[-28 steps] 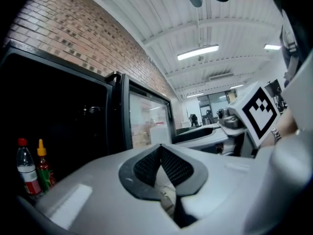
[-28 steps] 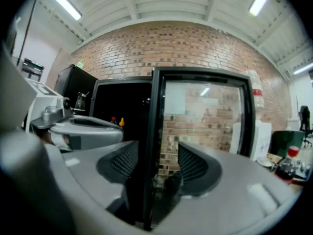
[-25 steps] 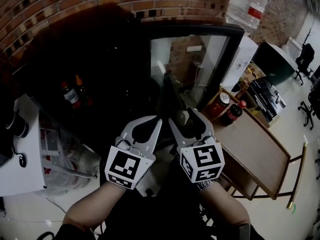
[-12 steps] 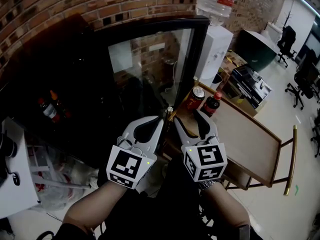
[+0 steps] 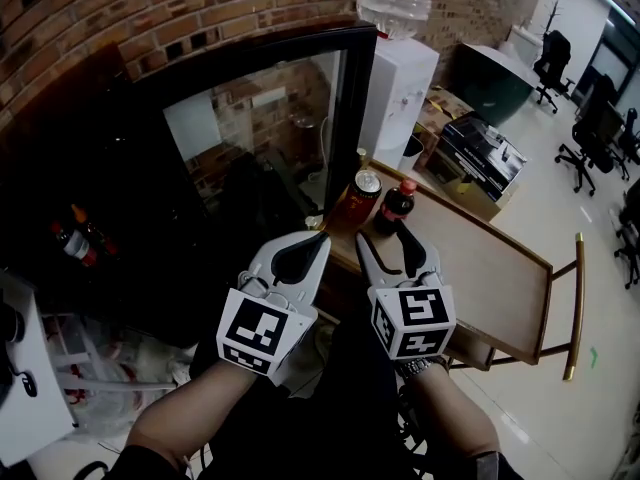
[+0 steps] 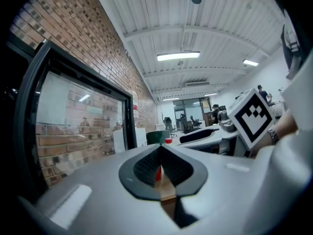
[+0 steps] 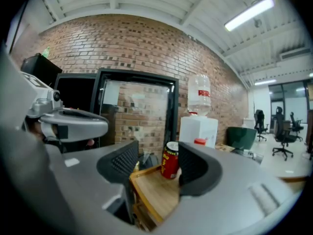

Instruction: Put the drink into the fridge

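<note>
Two pale grey grippers with black ridged pads, the left gripper and the right gripper, each carry a cube patterned with black-and-white square markers. Just ahead of the right gripper are a red can with yellow print and a dark bottle with a red cap and label, both on a light wood desk. Beyond the left gripper is a black-framed fridge, with a red-brown brick wall with pale mortar behind it.

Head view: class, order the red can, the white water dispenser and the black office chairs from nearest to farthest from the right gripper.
1. Red can, on the table, just ahead of the right gripper.
2. White water dispenser, behind the table.
3. Black office chairs, far off, upper right.
</note>
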Demonstrator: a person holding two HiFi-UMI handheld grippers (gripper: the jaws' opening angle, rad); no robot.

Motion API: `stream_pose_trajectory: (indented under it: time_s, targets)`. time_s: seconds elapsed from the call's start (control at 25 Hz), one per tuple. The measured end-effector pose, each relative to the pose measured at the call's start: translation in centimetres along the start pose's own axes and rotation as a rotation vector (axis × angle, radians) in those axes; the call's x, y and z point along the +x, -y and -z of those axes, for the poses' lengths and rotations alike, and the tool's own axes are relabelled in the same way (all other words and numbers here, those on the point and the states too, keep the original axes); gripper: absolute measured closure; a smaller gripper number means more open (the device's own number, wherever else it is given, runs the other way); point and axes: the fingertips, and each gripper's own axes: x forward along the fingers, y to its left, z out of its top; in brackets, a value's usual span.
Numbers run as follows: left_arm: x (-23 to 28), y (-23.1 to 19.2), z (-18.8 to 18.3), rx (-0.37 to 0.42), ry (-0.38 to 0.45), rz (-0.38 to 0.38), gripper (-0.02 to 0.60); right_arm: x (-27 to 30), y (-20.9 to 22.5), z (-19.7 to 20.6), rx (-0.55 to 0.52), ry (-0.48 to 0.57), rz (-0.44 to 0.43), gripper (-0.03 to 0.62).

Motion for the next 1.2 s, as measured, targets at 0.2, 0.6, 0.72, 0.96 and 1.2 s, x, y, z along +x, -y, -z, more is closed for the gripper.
stream_pose_trajectory:
  time_s: [0.2,0.6,0.72,0.96,1.2]
  targets:
    - [2.4,1.0,0.0,-0.007,-0.003,0.042,0.578,0.2,2.7,0.9,0.007,-0.026,0.049,0.341]
    - [6.7,2.2,0.8,-0.021,-0.023,0.106,0.578,1.8,6.4,2.8,0.026,-0.085,0.093,0.336]
    - [7.5,2.4,1.1,-0.021,-0.029,0.118,0.578,2.7,7.0,3.5,0.031,-0.105,0.09,0.319]
    - [8.5,1.9,2.0,-0.031,-0.051,0.122,0.578,5.0,8.5,4.7,0.041,-0.142,0.087,0.307]
    - [9.1,1.3,2.8,-0.049,-0.068,0.11,0.578,6.8,9.2,6.5,0.055,-0.181,0.065,0.296]
